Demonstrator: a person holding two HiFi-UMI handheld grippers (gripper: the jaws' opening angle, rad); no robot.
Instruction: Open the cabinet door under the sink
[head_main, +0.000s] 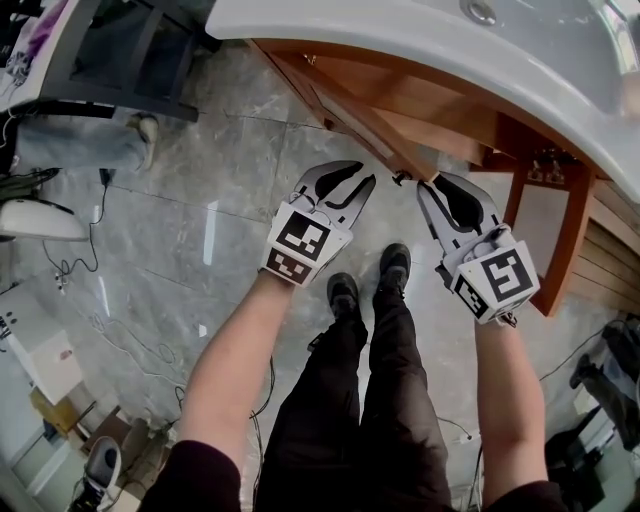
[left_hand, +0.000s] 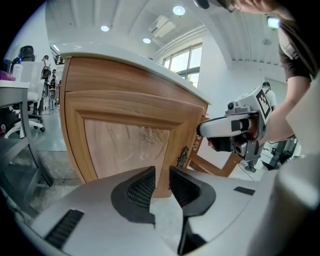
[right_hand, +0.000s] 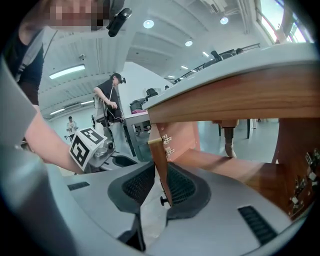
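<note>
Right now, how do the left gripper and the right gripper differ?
The right gripper clamps the open cabinet door by its edge, near the knob. The left gripper is empty, its jaws slightly apart. The right gripper touches the door, while the left gripper hangs clear of it. Both are grey two-jaw tools pointed towards the door.

both bare forearms reach forward and down side by side, the left forearm (head_main: 235, 350) and the right forearm (head_main: 505, 385), each ending in a gripper whose marker cube faces up toward the head. the left gripper (head_main: 362, 176) is empty and angled toward the right one, its jaws a narrow gap apart with nothing between the pads. the right gripper (head_main: 436, 183) has its jaws closed on the edge of the cabinet door (right_hand: 159, 155), a pad against each face
</note>
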